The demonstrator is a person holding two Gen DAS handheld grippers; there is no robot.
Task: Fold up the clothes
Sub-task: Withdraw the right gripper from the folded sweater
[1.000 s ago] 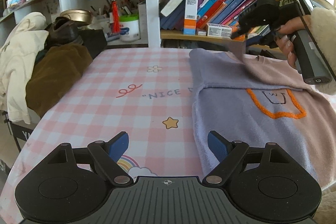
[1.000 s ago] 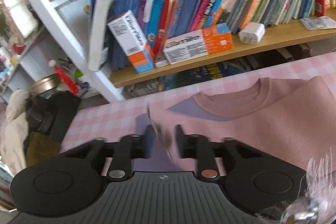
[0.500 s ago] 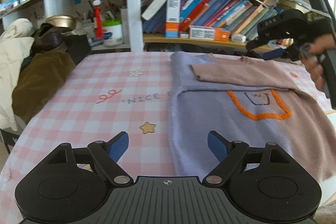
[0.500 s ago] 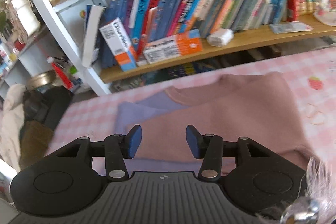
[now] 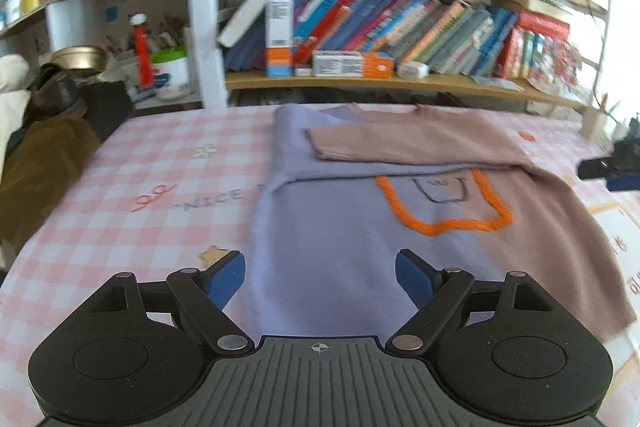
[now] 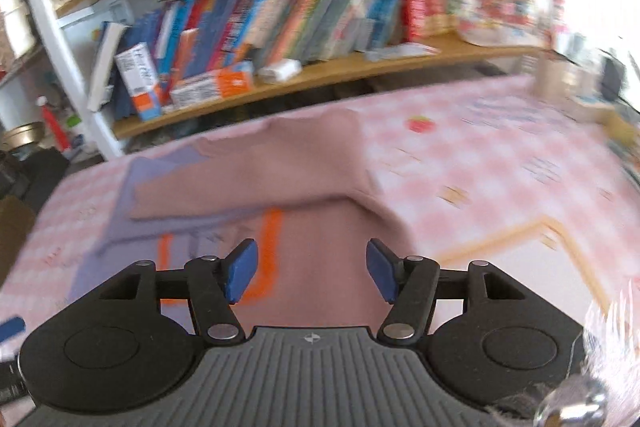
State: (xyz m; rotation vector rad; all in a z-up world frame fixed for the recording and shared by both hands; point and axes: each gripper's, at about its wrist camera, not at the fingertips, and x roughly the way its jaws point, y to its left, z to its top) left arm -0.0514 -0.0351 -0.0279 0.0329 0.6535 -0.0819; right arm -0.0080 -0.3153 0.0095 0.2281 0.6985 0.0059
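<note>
A lilac and dusty-pink sweater [image 5: 360,227] with an orange-outlined pocket [image 5: 444,203] lies flat on the pink checked tablecloth [image 5: 160,195]. Its pink sleeve [image 5: 408,143] is folded across the chest. My left gripper [image 5: 320,279] is open and empty above the sweater's near hem. My right gripper [image 6: 312,271] is open and empty above the sweater's [image 6: 320,195] pink right side; it also shows at the right edge of the left wrist view [image 5: 612,171].
A bookshelf [image 5: 360,39] full of books stands just behind the table. A pile of brown, white and dark clothes [image 5: 36,147] sits at the table's left edge. Small objects stand at the far right corner [image 6: 580,79].
My right gripper let go of the pink sleeve, opened and drew back toward the right. The sleeve now lies folded across the chest. My left gripper shifted right over the hem.
</note>
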